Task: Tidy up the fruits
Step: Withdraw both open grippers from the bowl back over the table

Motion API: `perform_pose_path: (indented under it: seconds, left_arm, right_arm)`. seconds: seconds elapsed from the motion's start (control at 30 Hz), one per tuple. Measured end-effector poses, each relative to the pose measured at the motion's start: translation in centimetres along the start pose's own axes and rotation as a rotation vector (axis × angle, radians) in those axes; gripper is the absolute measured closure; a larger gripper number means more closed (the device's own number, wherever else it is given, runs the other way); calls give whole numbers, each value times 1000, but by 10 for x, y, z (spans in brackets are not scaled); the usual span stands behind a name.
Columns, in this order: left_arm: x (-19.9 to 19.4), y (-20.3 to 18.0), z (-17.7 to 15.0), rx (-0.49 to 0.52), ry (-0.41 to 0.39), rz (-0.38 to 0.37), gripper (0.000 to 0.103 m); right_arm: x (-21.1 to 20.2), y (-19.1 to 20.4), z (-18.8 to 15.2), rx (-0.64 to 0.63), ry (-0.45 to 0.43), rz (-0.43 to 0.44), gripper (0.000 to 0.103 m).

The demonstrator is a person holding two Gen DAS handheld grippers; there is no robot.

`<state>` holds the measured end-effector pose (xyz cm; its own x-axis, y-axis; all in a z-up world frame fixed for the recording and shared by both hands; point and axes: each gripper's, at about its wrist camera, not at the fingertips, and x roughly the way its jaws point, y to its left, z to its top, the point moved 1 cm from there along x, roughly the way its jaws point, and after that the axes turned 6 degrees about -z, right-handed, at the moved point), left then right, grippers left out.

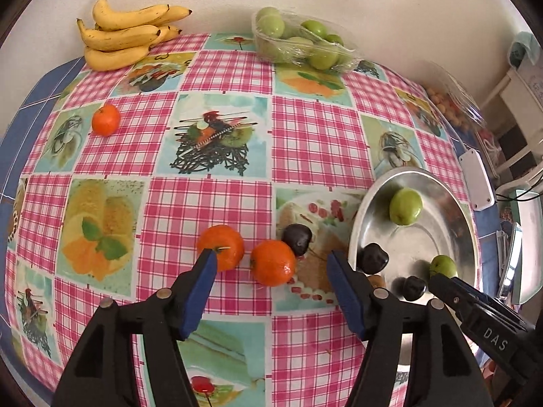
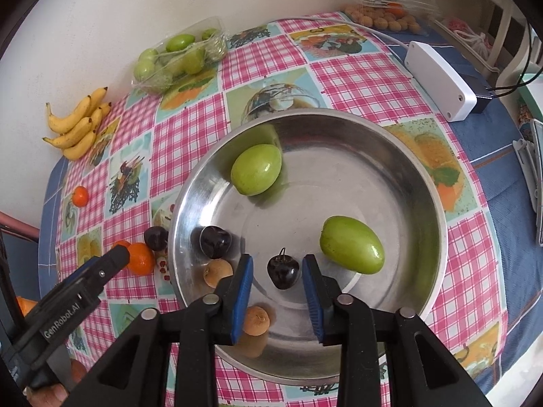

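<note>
Both grippers stand with fingers apart, holding nothing; right gripper (image 2: 277, 273) brackets a dark cherry (image 2: 283, 272) low-centre in the steel dish (image 2: 400, 149). Left gripper (image 1: 271, 264) hangs wide over two tangerines (image 1: 273, 263).

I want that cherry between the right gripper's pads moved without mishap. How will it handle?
The cherry is round and glossy, so it may slip or roll across the smooth metal plate. It looks soft; squeeze lightly.

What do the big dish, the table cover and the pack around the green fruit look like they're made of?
Dish: metal, likely steel, with a brushed shine that mirrors the fruit. Table cover: probably wipe-clean plastic or oilcloth, printed and smooth with a slight sheen. Pack: clear thin plastic with crinkled film and glints.
</note>
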<state>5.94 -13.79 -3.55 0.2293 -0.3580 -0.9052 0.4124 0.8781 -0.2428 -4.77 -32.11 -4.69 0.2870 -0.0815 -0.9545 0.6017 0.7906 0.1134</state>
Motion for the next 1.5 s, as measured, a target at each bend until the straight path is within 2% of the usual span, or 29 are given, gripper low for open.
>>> perform_pose_path:
  seconds: [0.07,0.1,0.17,0.2,0.37,0.47,0.53,0.63,0.83,1.3,1.5]
  left_arm:
    - [0,1,0,2,-1,5,32]
    - [0,1,-1,3,-1,8,30]
    - [1,1,-1,8,-3,13,26]
    - [1,1,-1,10,-5,18,22]
    - [4,8,-1,3,-9,44,21]
    - [5,13,-1,-6,-11,70,20]
    - [5,17,-1,-13,-14,76,14]
    - [5,20,0,-22,-19,82,12]
    - [6,26,0,-26,-25,99,10]
    - [-9,46,7,-78,-78,101,10]
    - [-19,59,11,-96,-88,155,10]
  right_arm:
    - [1,3,0,-11,-2,-11,47]
    - [1,4,0,-20,-6,-18,47]
    - [1,7,0,-33,-12,-22,45]
    - [1,8,0,-38,-13,-20,39]
    - [4,14,-2,-63,-17,-25,25]
    - [6,18,-3,-77,-17,-31,21]
    - [8,20,-4,-83,-15,-32,19]
    - [10,23,-4,-94,-11,-32,15]
    - [13,27,-5,-108,-16,-35,1]
    - [11,37,-4,-147,-58,-28,0]
    - [9,46,-5,-150,-72,14,0]
